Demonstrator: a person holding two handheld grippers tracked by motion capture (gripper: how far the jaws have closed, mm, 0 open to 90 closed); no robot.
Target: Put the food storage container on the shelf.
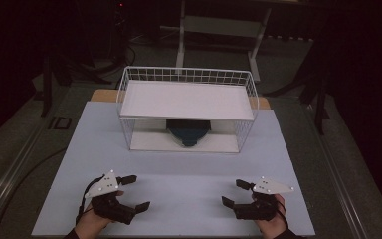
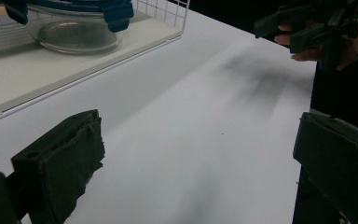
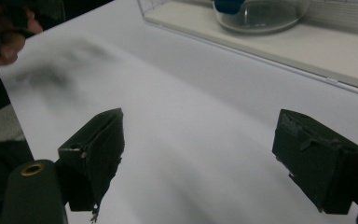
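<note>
From the high view, a pale worktop carries a white wire rack toward its far edge, with a flat white shelf across the top. On the rack's lower board sits a bowl with a dark blue lid, roughly centred. Near the worktop's front edge, the left gripper and the right gripper are held well apart, each with jaws spread and nothing between them.

In the left gripper view, its two black jaws stand wide open over bare worktop. The clear glass bowl sits on the rack board at upper left; the right gripper shows at upper right.

In the right gripper view, its jaws gape too. The bowl rests on the board at top.
</note>
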